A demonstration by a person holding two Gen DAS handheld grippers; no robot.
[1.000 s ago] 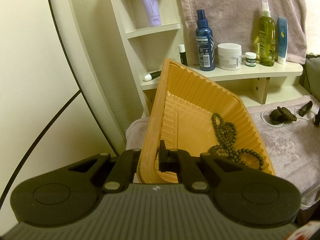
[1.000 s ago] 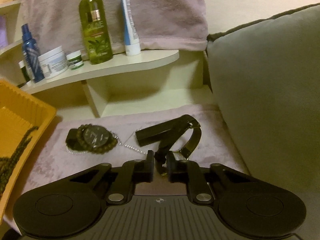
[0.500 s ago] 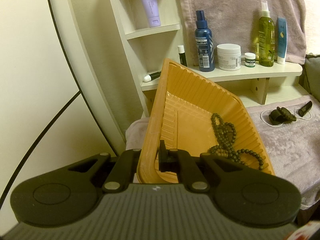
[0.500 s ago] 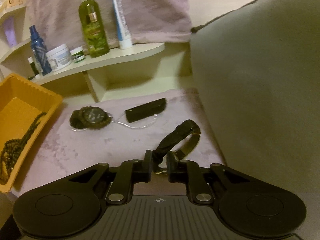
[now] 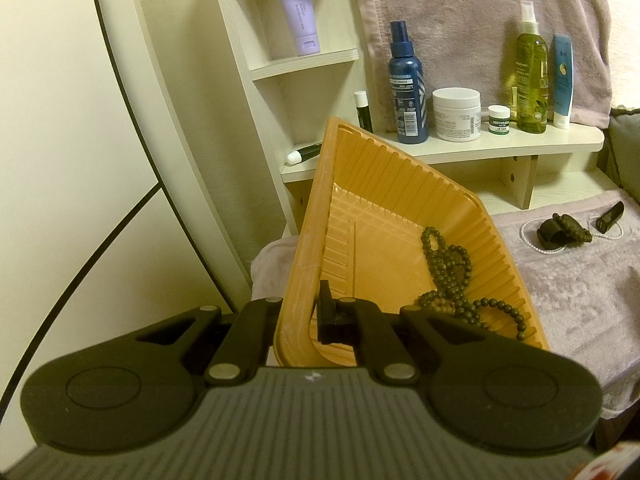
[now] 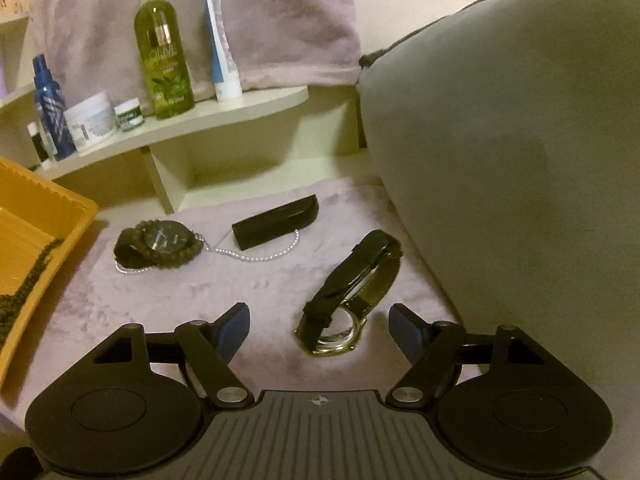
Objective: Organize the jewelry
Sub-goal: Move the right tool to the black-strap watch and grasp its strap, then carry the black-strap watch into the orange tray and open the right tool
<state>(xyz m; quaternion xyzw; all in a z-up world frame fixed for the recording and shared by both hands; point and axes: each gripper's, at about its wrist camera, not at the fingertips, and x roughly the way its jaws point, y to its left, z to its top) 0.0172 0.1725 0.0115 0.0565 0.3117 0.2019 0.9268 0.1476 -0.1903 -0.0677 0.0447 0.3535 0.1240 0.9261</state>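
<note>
My left gripper (image 5: 302, 314) is shut on the near rim of an orange ribbed tray (image 5: 384, 184), holding it tilted. A dark bead necklace (image 5: 448, 276) lies in the tray. My right gripper (image 6: 318, 326) is open, its blue-padded fingers either side of a gold watch with a black strap (image 6: 348, 300) lying on the mauve cloth (image 6: 240, 292). Farther back lie a dark watch with a bead bracelet (image 6: 160, 242), a thin white bead chain (image 6: 260, 256) and a small black case (image 6: 276, 222). These also show in the left wrist view (image 5: 560, 232).
A cream shelf (image 6: 180, 124) behind holds a green bottle (image 6: 162, 48), a blue spray bottle (image 5: 406, 84), a white jar (image 5: 456, 114) and tubes. A grey cushion (image 6: 520, 140) stands close on the right. The tray's corner (image 6: 44, 216) sits at the left in the right wrist view.
My right gripper has opened and let go of the gold watch, which now lies on the cloth. The left gripper and tray have not moved.
</note>
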